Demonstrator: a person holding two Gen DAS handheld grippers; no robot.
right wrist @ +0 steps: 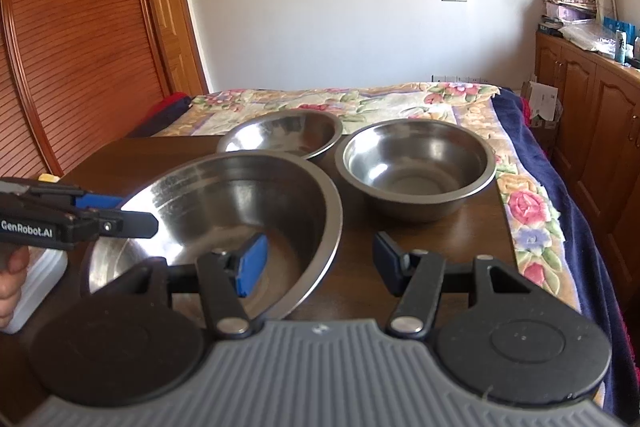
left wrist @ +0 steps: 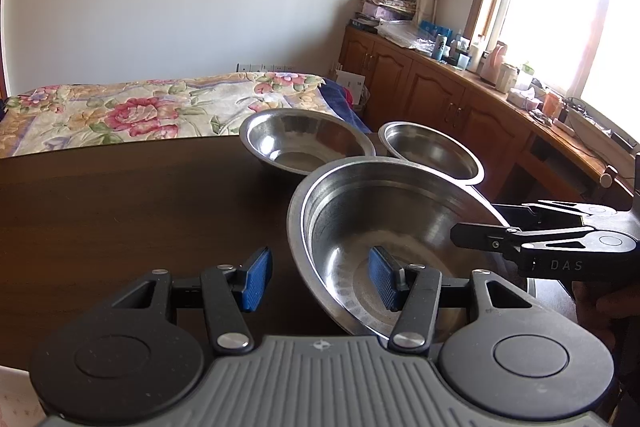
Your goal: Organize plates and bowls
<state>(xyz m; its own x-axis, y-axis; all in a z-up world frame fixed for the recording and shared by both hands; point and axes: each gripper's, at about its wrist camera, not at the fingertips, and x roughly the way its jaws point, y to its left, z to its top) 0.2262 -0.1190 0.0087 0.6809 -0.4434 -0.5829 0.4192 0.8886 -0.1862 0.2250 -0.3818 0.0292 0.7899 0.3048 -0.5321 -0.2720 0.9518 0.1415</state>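
**Both grippers straddle the big bowl's rim**

On the dark wooden table (left wrist: 120,211), the large stainless steel bowl (left wrist: 400,227) sits nearest. The left gripper (left wrist: 320,277) and right gripper (right wrist: 316,263), both spread wide, straddle its opposite rims, unclenched. Two smaller steel bowls (right wrist: 416,163) stand behind.

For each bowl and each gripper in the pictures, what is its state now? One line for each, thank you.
Large bowl: upright, empty, nearest, straddled on opposite rims by both grippers.
Shallow bowl: upright, empty, on the table behind.
Deep bowl: upright, empty, on the table, apart from the others.
Left gripper: open, one finger inside the large bowl.
Right gripper: open, one finger inside the large bowl.
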